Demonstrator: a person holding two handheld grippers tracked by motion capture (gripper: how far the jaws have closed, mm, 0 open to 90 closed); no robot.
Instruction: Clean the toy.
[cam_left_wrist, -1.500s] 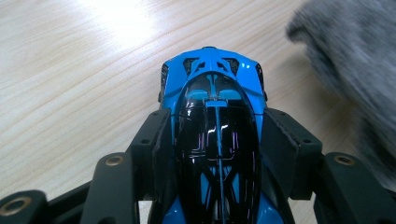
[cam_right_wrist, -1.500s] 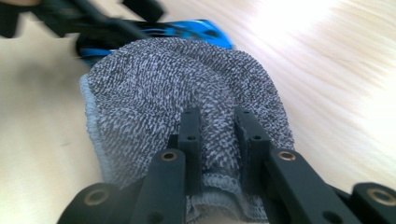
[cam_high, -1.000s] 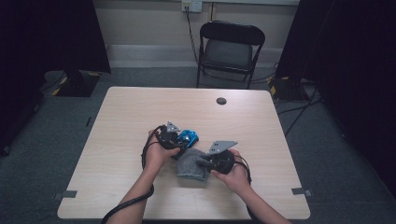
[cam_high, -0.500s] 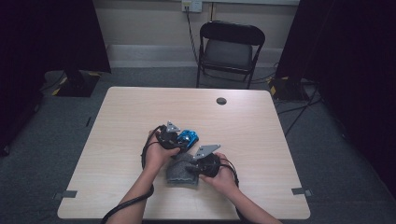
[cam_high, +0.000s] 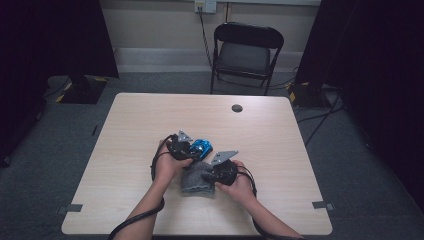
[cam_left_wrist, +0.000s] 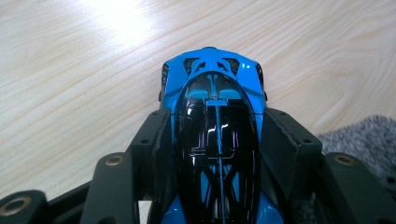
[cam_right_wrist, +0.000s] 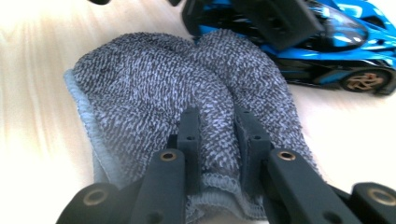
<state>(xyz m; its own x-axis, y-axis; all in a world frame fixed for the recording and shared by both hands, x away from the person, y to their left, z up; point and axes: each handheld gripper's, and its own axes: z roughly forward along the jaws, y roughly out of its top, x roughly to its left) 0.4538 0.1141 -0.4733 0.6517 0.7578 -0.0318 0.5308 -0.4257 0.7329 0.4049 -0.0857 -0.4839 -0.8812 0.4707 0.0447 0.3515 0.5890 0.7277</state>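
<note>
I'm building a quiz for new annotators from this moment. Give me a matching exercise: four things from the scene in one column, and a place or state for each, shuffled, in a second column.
Things:
1. blue toy car
2. grey cloth
3. folding chair
4. round black cap

Places or states:
A. beyond the table's far edge
B. clamped between the left tool's jaws
C. alone on the table's far part
D. bunched and pinched by the right tool

Pairs: 1-B, 2-D, 3-A, 4-C

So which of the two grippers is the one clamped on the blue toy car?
The left gripper: its jaws close on the sides of the blue toy car. The right gripper pinches a fold of the grey cloth instead.
</note>
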